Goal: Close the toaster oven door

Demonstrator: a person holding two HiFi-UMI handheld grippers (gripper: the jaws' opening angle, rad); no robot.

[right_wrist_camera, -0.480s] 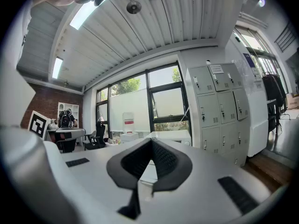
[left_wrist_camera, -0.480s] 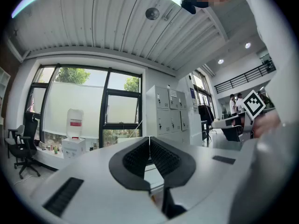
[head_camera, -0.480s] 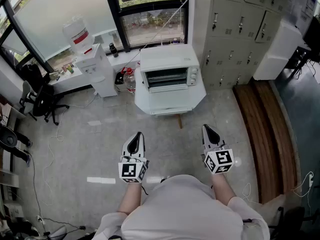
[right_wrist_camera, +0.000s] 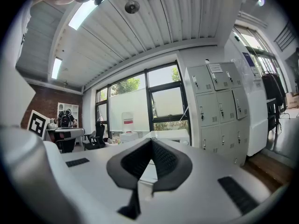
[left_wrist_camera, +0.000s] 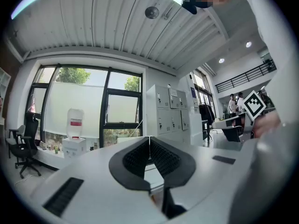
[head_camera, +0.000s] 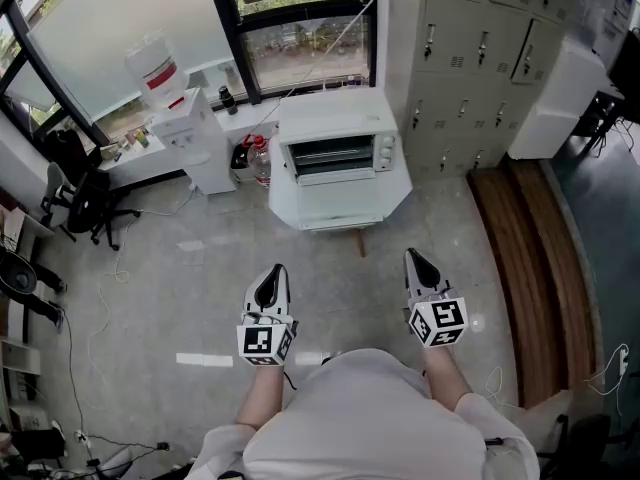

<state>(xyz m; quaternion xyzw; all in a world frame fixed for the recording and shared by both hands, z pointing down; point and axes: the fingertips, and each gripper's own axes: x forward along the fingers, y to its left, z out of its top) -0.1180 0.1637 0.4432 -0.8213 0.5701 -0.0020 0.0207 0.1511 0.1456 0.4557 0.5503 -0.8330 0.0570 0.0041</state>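
Both tongs closed and empty: left gripper (head_camera: 273,273) and right gripper (head_camera: 414,260) have jaws tip to tip with nothing between them, held level side by side over the floor, just ahead of the person's body. Toaster oven (head_camera: 335,140) sits on a white table (head_camera: 345,208) at 12 o'clock from both grippers, well apart from them; its door (head_camera: 338,176) is dropped open with the racks showing. Water dispenser (head_camera: 185,118) is at 9 o'clock of the oven, grey lockers (head_camera: 470,58) at 2 o'clock.
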